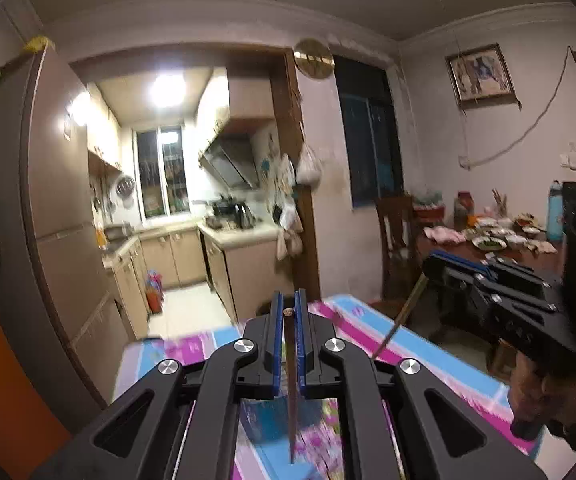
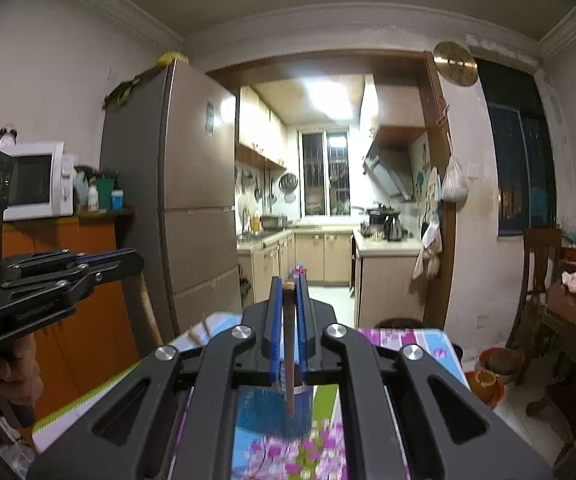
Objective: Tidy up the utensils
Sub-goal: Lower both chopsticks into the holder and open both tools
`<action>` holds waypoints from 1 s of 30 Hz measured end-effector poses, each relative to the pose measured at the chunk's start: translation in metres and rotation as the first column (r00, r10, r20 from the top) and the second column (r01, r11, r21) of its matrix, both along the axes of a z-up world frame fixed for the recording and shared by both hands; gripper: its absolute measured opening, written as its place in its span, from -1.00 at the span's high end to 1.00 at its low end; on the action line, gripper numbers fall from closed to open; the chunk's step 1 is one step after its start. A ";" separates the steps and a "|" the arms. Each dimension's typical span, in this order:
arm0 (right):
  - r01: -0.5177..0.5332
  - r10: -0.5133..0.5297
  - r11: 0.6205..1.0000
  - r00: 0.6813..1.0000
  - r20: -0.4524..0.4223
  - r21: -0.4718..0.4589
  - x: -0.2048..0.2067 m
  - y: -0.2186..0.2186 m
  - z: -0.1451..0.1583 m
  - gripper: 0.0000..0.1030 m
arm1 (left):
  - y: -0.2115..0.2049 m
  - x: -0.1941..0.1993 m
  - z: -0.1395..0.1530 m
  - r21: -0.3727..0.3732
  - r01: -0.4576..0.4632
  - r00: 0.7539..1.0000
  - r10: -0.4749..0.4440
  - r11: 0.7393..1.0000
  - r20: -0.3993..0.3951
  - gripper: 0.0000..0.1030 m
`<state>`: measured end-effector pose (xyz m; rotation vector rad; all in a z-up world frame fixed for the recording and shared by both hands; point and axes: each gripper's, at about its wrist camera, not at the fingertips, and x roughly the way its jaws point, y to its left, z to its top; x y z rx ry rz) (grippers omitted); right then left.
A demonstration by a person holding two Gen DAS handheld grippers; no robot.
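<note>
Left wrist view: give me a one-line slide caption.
Left gripper shut on a chopstick above the floral tablecloth; right gripper alongside holds another chopstick.

blk gripper (image 1: 288, 312), blue pads (image 1: 276, 344), silver screws (image 1: 245, 345)

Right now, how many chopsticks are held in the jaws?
2. One chopstick is clamped in the left gripper; the other chopstick is clamped in the right gripper. More may lie hidden below, out of view.
</note>
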<state>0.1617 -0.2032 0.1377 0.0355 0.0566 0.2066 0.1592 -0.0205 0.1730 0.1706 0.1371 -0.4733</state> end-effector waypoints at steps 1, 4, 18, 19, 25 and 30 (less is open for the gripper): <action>0.004 -0.004 1.000 1.000 0.010 0.002 0.003 -0.001 0.004 0.90 | -0.003 0.004 0.006 -0.003 -0.003 1.000 0.003 1.000 0.014 0.86; 0.006 -0.007 1.000 0.999 0.037 0.024 0.017 -0.005 0.016 0.90 | -0.010 0.023 0.022 -0.016 -0.020 0.998 0.021 1.000 0.058 0.86; 0.017 -0.015 0.998 0.999 -0.036 0.068 0.096 -0.010 -0.007 0.90 | -0.033 0.111 0.007 -0.066 -0.083 0.991 0.089 0.994 0.102 0.86; 0.012 -0.008 0.997 0.999 -0.049 0.076 0.100 -0.011 -0.011 0.90 | -0.034 0.115 0.001 -0.065 -0.087 0.991 0.093 0.994 0.093 0.86; -0.012 0.034 0.990 0.988 -0.150 0.141 0.127 -0.011 -0.045 0.90 | -0.034 0.145 -0.045 -0.039 -0.136 0.991 0.136 0.990 0.000 0.86; 0.010 0.023 0.988 0.977 -0.214 0.151 0.141 -0.008 -0.071 0.90 | -0.040 0.152 -0.078 0.024 -0.171 0.985 0.172 0.985 -0.034 0.86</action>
